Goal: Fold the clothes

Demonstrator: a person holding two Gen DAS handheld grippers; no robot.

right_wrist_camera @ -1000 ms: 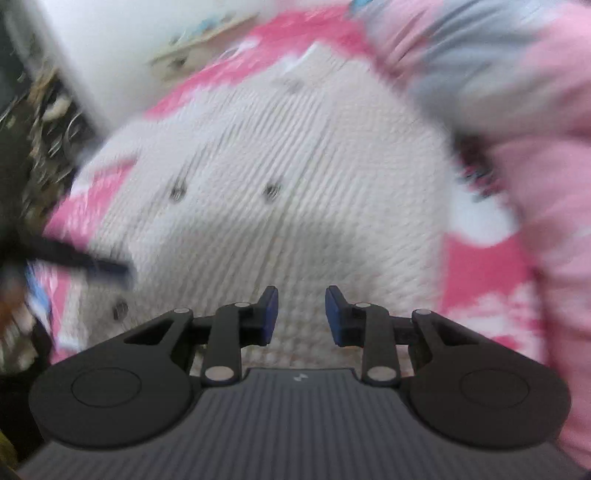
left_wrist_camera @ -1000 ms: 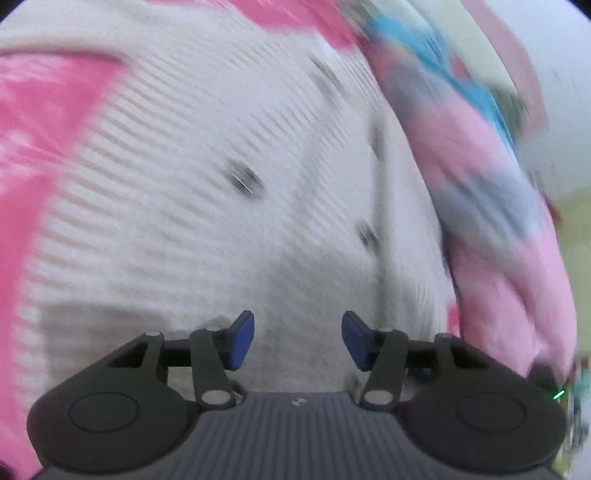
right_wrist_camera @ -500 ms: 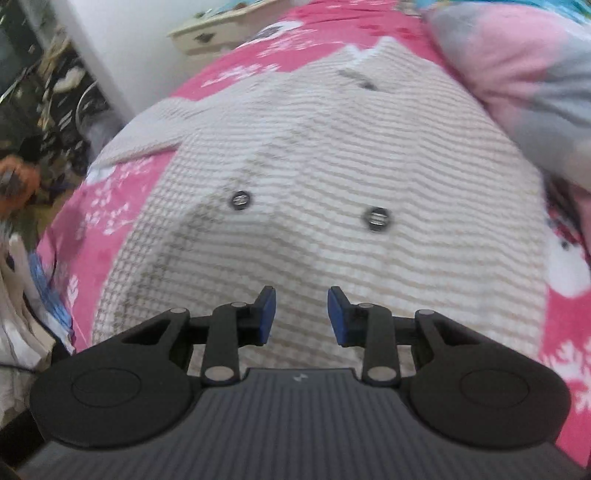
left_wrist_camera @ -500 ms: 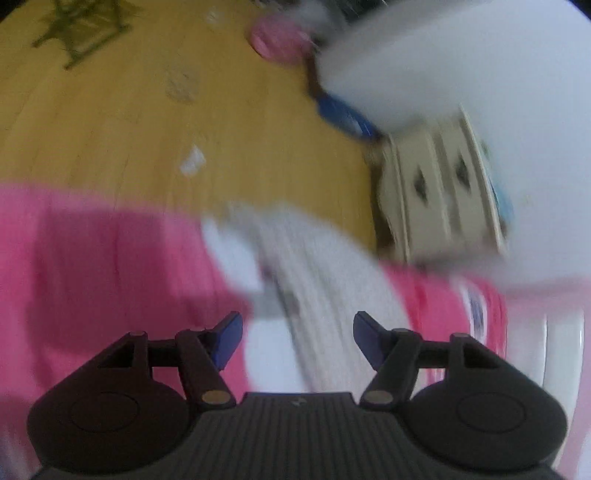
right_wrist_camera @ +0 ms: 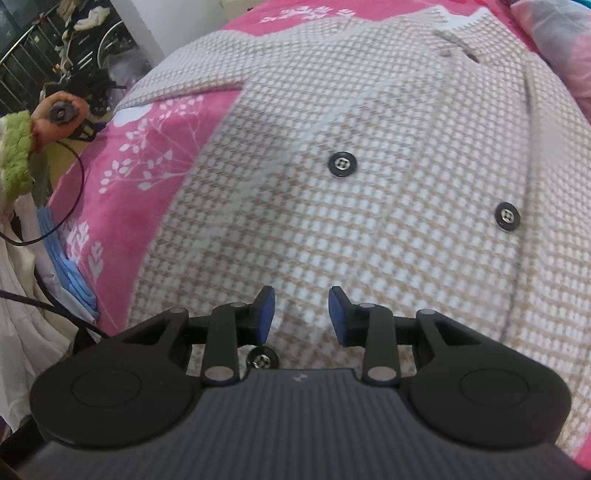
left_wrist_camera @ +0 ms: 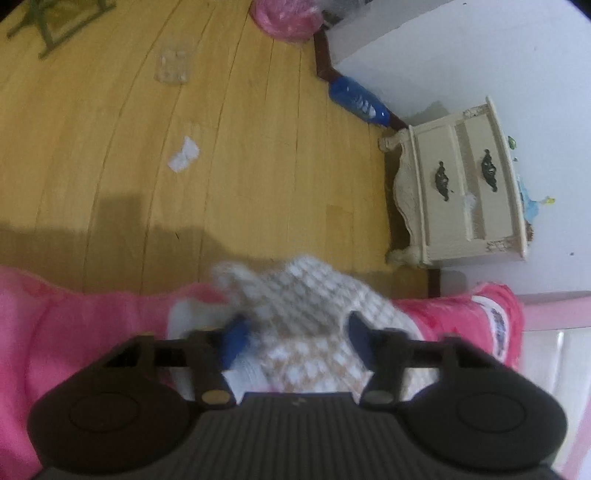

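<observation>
A beige-and-white houndstooth jacket [right_wrist_camera: 369, 184] with dark buttons [right_wrist_camera: 342, 164] lies spread flat on a pink bedspread [right_wrist_camera: 147, 155]. One sleeve [right_wrist_camera: 192, 79] stretches out to the left. My right gripper [right_wrist_camera: 301, 314] hovers open just over the jacket's near hem, with nothing between its fingers. In the left wrist view the sleeve's end [left_wrist_camera: 306, 291] bunches at the edge of the bed [left_wrist_camera: 92, 332]. My left gripper [left_wrist_camera: 295, 336] stands wide open around that cloth, its blue pads [left_wrist_camera: 236, 339] on either side of it and blurred.
Past the bed edge lie a wooden floor [left_wrist_camera: 184, 147], a cream nightstand [left_wrist_camera: 461, 184], a blue bottle [left_wrist_camera: 356, 98] and a paper scrap [left_wrist_camera: 183, 158]. A pink-grey blanket [right_wrist_camera: 554, 29] borders the jacket's right. A hand in a green sleeve [right_wrist_camera: 55, 110] and cables [right_wrist_camera: 55, 221] are at left.
My left gripper swung off the jacket's body to the bed edge and now straddles the sleeve end. The right gripper moved in closer over the hem, still open.
</observation>
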